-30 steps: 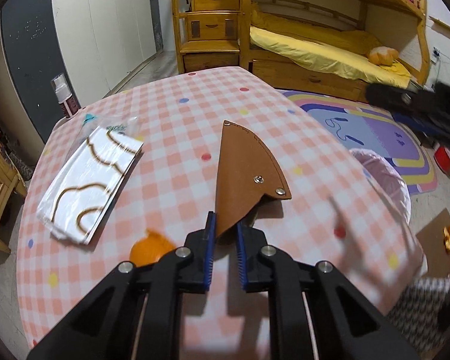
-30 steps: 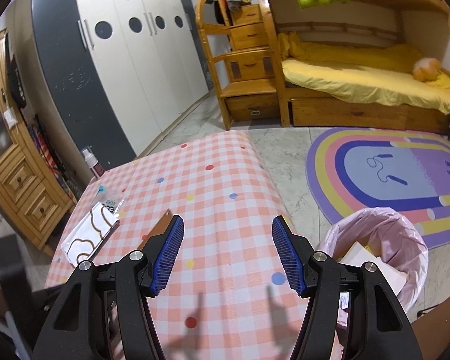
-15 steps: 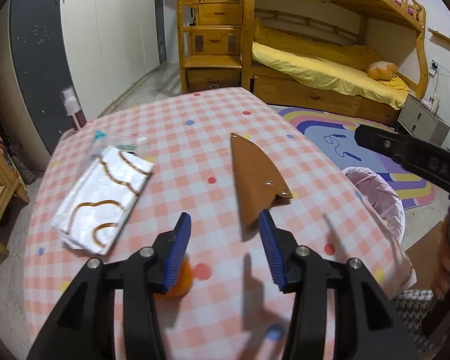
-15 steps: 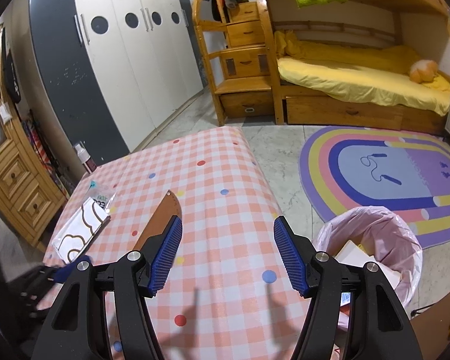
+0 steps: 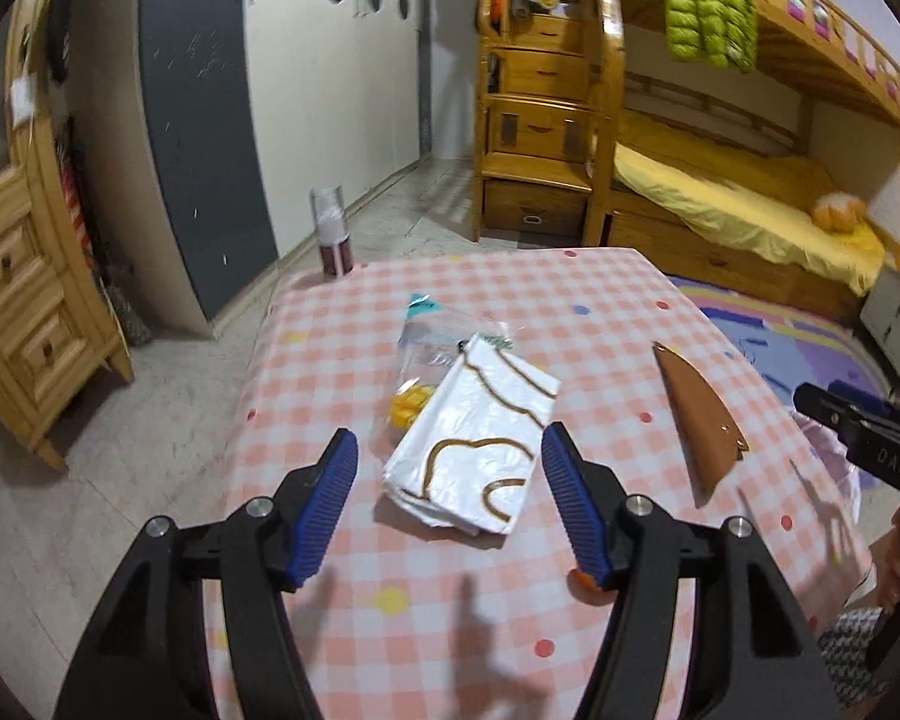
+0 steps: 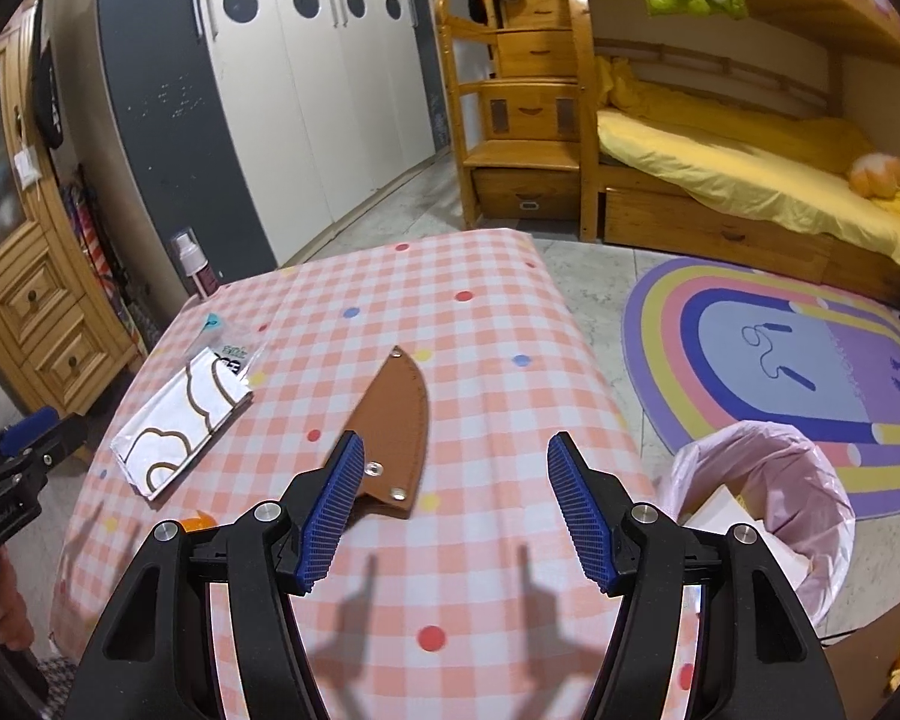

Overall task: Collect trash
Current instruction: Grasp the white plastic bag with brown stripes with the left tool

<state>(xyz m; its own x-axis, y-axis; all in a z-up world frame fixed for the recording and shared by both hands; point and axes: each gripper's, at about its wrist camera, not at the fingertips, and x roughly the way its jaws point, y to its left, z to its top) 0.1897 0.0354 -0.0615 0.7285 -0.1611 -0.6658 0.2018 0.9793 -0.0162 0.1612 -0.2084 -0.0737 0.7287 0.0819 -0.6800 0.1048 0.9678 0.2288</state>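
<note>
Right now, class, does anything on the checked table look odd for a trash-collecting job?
Yes: a brown leather knife sheath lies flat mid-table, hardly trash. Near the table's edge, orange peel lies loose, and a white wrapper overlaps a clear bag.

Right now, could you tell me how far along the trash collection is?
Done: the pink-lined bin beside the table already holds some paper. In hand: nothing; the left gripper is opening with nothing between its fingers, and the right gripper is open and empty. Left: the white wrapper, the clear bag, an orange scrap and the brown sheath.
</note>
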